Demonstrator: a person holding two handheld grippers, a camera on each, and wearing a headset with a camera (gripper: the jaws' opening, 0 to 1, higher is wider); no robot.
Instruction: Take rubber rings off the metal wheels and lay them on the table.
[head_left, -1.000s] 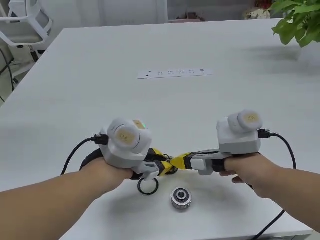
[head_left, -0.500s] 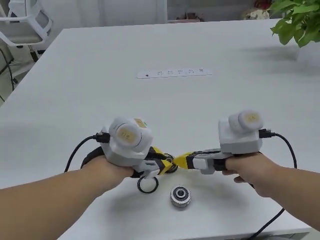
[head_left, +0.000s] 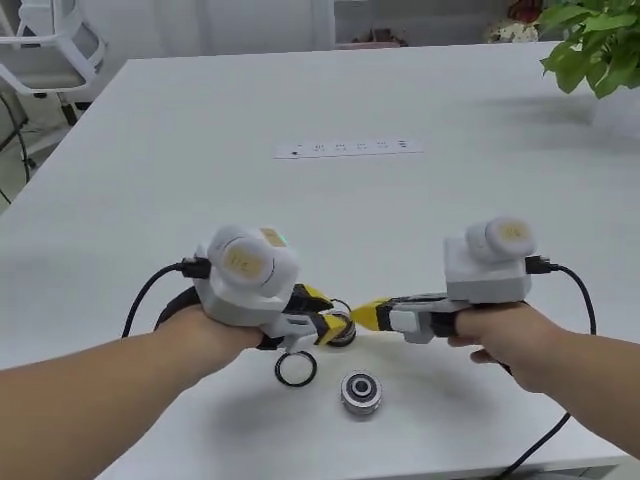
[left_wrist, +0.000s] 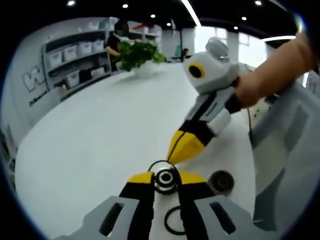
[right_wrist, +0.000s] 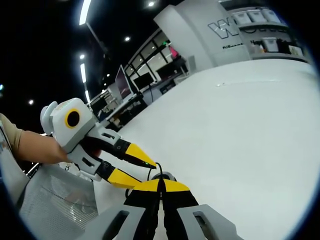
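My left gripper (head_left: 334, 326) is shut on a small metal wheel (head_left: 342, 331) just above the white table (head_left: 300, 210); in the left gripper view the wheel (left_wrist: 165, 179) sits between the yellow-tipped jaws. From the right, my right gripper (head_left: 360, 316) is shut, pinching the thin black rubber ring (right_wrist: 156, 168) that is stretched off that wheel. A loose black ring (head_left: 295, 368) lies flat on the table below the left gripper. A second metal wheel (head_left: 361, 392) stands to its right, near the front edge.
A white power strip (head_left: 350, 147) lies mid-table, far from the grippers. A green plant (head_left: 592, 45) is at the back right and an office chair (head_left: 50, 45) at the back left. Black cables (head_left: 150, 295) trail from both grippers.
The right gripper has drawn slightly to the right, away from the left one, so a small gap shows between their tips. The loose ring and second wheel have not moved.
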